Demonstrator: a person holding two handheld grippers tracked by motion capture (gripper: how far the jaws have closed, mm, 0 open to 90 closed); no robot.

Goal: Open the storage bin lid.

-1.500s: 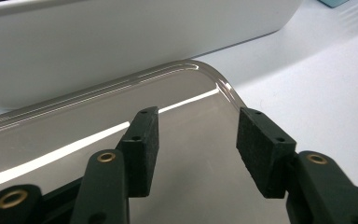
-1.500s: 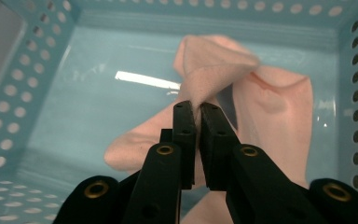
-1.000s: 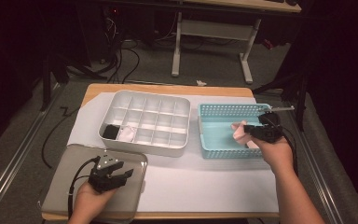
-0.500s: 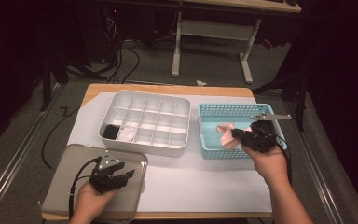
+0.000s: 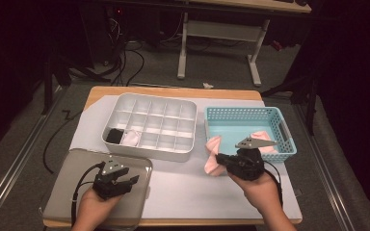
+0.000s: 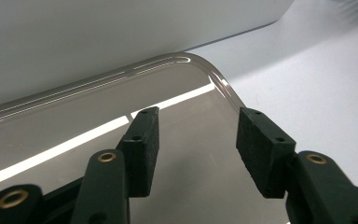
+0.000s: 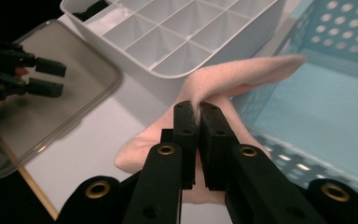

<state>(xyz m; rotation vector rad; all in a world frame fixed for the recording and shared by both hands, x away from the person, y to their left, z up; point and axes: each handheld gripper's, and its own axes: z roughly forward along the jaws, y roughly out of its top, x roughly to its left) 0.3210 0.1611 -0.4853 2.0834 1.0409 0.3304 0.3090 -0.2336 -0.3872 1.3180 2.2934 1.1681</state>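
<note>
My right gripper (image 5: 220, 159) (image 7: 198, 110) is shut on a pink cloth (image 5: 213, 155) (image 7: 233, 81), which hangs over the white mat between the blue basket (image 5: 241, 114) and the white divided tray (image 5: 149, 120). More pink cloth (image 5: 265, 144) lies in the basket. The tray's front-left cells hold a black item (image 5: 112, 136) and a pale cloth (image 5: 131, 138). My left gripper (image 5: 130, 182) (image 6: 193, 140) stands open above the clear lid (image 5: 77, 166) (image 6: 65, 140), with nothing between its jaws.
The blue basket's perforated wall (image 7: 340, 28) lies close on the right in the right gripper view, the tray's wall (image 7: 135, 51) ahead. A white mat (image 5: 183, 187) covers the table. Cables and desk legs (image 5: 183, 43) stand on the floor beyond.
My right gripper has lifted the pink cloth out of the basket and carried it left over the basket's near-left corner. The left gripper has stayed over the lid.
</note>
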